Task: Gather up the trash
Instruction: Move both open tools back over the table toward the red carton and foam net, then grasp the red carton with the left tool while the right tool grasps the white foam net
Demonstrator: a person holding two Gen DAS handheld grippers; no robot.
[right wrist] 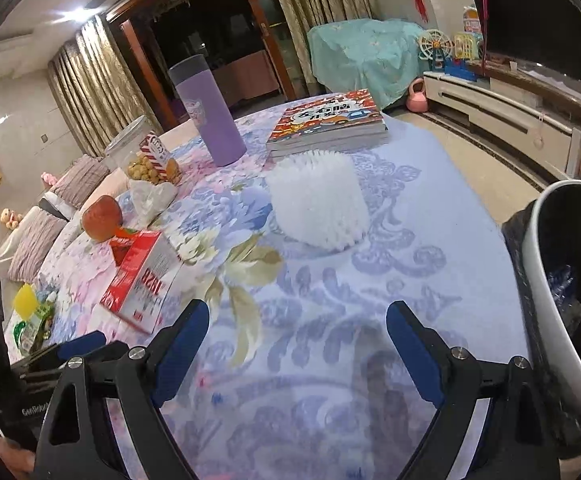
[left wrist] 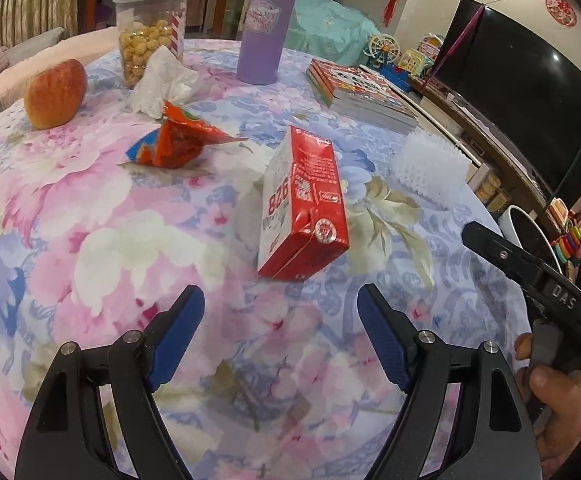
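Note:
A red drink carton (left wrist: 304,206) lies on its side on the floral tablecloth, just beyond my open, empty left gripper (left wrist: 280,300); it also shows in the right wrist view (right wrist: 138,280). A crumpled red snack wrapper (left wrist: 176,142) and a crumpled white tissue (left wrist: 162,82) lie further back left. White foam netting (left wrist: 430,170) lies at the right, and shows ahead of my open, empty right gripper (right wrist: 296,316) in the right wrist view (right wrist: 318,200). A white bin with a black liner (right wrist: 570,280) stands beside the table's right edge.
An apple (left wrist: 54,94), a clear jar of snacks (left wrist: 150,36), a purple bottle (left wrist: 266,24) and a stack of books (left wrist: 364,94) stand at the back of the table (left wrist: 90,240). A TV (left wrist: 530,92) on a low cabinet stands to the right.

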